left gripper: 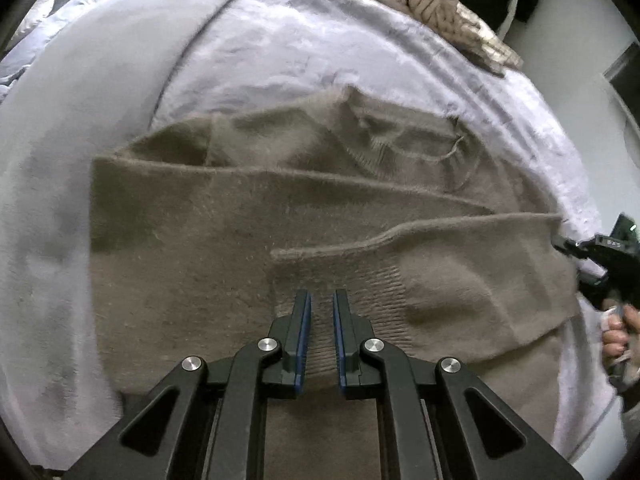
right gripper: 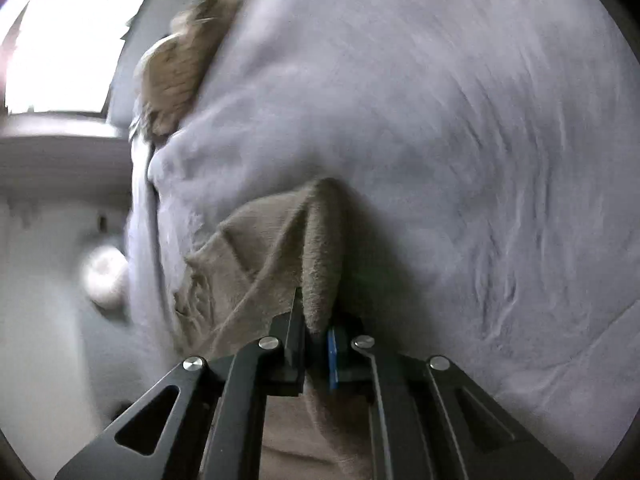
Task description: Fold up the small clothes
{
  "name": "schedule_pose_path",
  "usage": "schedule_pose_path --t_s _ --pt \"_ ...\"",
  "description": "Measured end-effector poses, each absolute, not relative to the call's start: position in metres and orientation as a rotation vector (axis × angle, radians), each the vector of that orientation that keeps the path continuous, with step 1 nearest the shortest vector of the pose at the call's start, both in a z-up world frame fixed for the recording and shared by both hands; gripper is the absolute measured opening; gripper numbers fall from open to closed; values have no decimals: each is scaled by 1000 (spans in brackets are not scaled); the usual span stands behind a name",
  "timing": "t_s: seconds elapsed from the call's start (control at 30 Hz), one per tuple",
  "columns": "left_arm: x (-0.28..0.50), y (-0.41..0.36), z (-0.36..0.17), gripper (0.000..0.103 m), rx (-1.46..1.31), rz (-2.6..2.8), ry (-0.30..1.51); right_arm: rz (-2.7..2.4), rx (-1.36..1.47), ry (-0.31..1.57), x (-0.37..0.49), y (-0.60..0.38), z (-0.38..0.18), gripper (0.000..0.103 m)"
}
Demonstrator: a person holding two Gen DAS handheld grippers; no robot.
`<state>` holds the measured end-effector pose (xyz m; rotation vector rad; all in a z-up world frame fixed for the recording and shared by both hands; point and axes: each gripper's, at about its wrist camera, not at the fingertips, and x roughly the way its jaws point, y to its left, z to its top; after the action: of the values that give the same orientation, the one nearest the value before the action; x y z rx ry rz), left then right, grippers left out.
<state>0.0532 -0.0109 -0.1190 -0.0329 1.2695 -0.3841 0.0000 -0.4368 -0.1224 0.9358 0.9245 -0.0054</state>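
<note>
My right jaws (right gripper: 316, 320) pinch a doubled edge of the brown sweater (left gripper: 248, 216), which lies half-folded on the bed's pale blanket (left gripper: 280, 52); my left jaws (left gripper: 321, 300) hover over its ribbed cuff (left gripper: 360, 292), nearly pressed together and, I judge, holding nothing. The knit looks soft, light and floppy (it will sag, not slide), so hems and corners are the best holds. Bare blanket beyond gives room; a heap of other clothes (left gripper: 452, 8) sits well apart at the bed's far edge.

Dim soft light, blown-out window (right gripper: 68, 36), motion blur, fisheye edges
</note>
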Motion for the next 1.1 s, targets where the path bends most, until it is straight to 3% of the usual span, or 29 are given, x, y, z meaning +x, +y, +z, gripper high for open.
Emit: schedule_pose_path --t_s 0.1,0.2,0.4,0.67,0.87,1.1 --pt "51 -9 -125 13 -16 -375 1265 -63 566 939 2 -407 -91 9" --pt "50 -11 -126 13 3 -378 1259 -120 409 1027 13 -399 -110 10" --pt "49 -12 -131 13 66 -408 1244 -223 533 1005 -6 -414 -116 24" --pt "45 21 -106 13 24 -348 1236 -145 465 982 -44 -375 -83 24" --pt "39 -1 -118 13 65 -377 1258 -123 365 1111 -40 -331 -123 23" --pt "22 8 -127 13 126 -386 1255 -121 364 1112 -57 -333 -120 23"
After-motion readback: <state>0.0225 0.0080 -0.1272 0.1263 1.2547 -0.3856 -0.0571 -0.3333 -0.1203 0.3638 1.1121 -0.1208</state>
